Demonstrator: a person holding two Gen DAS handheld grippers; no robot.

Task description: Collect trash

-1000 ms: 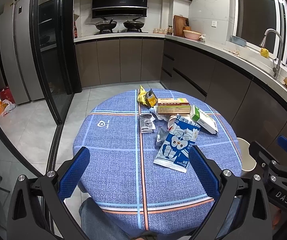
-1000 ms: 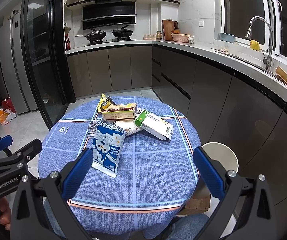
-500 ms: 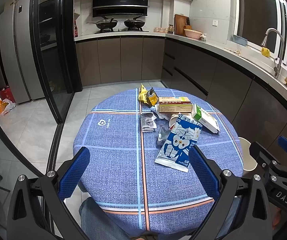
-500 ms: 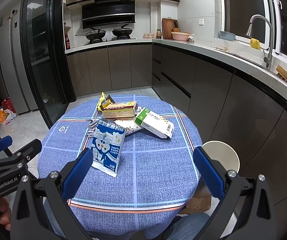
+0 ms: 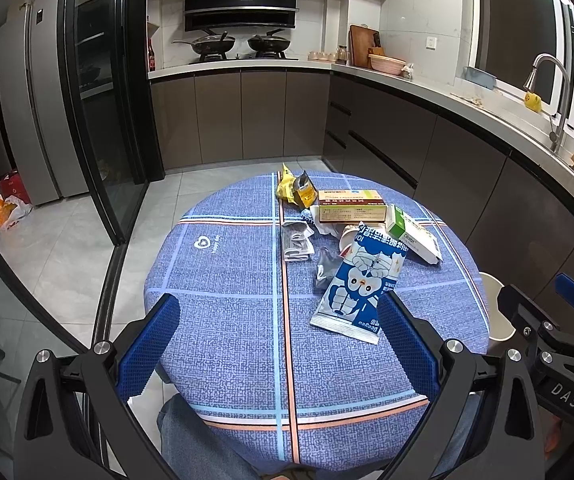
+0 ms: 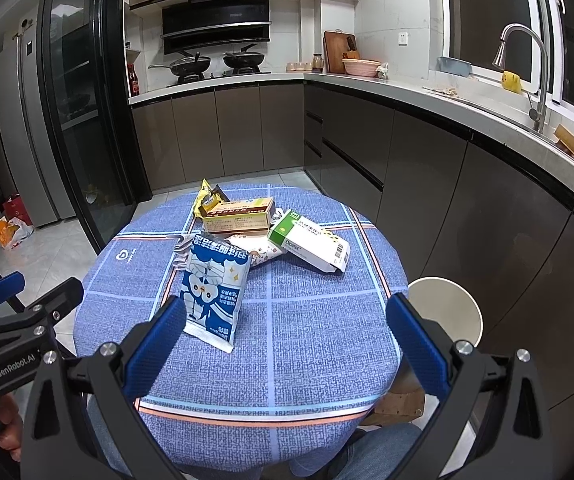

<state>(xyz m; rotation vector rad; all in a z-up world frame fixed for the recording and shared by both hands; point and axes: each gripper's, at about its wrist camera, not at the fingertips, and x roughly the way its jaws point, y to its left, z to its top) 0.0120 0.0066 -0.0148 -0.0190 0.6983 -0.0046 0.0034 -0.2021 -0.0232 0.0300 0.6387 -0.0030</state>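
A pile of trash lies on a round table with a blue checked cloth (image 5: 227,320). A blue and white snack bag (image 5: 361,284) (image 6: 213,288) lies nearest me. Behind it are a tan carton (image 5: 353,206) (image 6: 239,216), a green and white box (image 5: 413,236) (image 6: 309,244), a yellow wrapper (image 5: 293,190) (image 6: 205,198), crumpled grey wrappers (image 5: 297,240) and a dark foil scrap (image 5: 325,268). My left gripper (image 5: 283,344) and right gripper (image 6: 287,340) are both open and empty, held above the table's near edge. A white bin (image 6: 445,312) (image 5: 497,306) stands on the floor right of the table.
Dark kitchen cabinets and a counter with a sink and tap (image 6: 527,64) curve along the back and right. A glass door frame (image 5: 87,120) stands left. An orange bag (image 5: 5,210) lies on the tiled floor far left. My legs show under the table's near edge.
Both views have shifted only slightly; the trash sits marginally lower in frame. Nothing on the table has moved and both grippers stay open.
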